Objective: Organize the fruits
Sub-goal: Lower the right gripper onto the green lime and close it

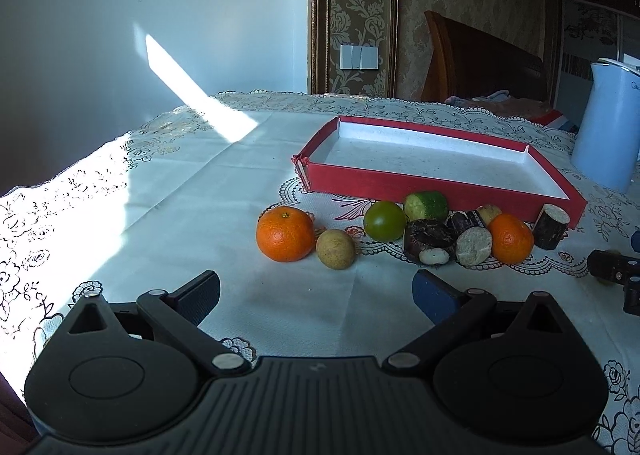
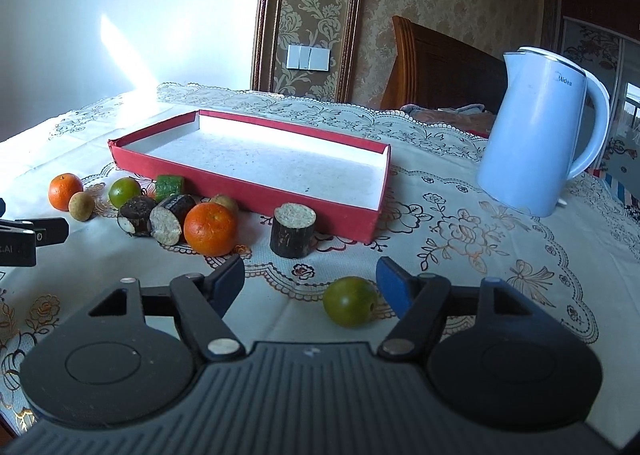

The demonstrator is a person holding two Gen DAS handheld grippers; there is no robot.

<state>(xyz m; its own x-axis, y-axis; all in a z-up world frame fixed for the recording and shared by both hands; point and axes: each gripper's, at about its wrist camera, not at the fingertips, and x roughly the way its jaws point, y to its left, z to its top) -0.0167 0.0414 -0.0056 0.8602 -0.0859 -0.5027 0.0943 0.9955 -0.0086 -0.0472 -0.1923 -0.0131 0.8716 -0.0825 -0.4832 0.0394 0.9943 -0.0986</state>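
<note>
The fruits lie in a row in front of an empty red tray (image 1: 380, 181) (image 2: 248, 191): an orange (image 1: 285, 234), a small tan fruit (image 1: 335, 249), a green fruit (image 1: 385, 220), a cucumber piece (image 1: 425, 206), dark cane pieces (image 1: 430, 241), and a second orange (image 1: 511, 238) (image 2: 210, 228). My left gripper (image 1: 316, 295) is open over bare cloth short of the tan fruit, holding nothing. My right gripper (image 2: 312, 283) is open around a separate green fruit (image 2: 350, 301) on the cloth. That fruit lies close against the right finger, well apart from the left one.
A white kettle (image 2: 540, 135) stands to the right of the tray. An upright cane stub (image 2: 292, 231) sits by the tray's near right corner. A lace-patterned cloth covers the table, whose left edge falls away. A wooden chair back is behind.
</note>
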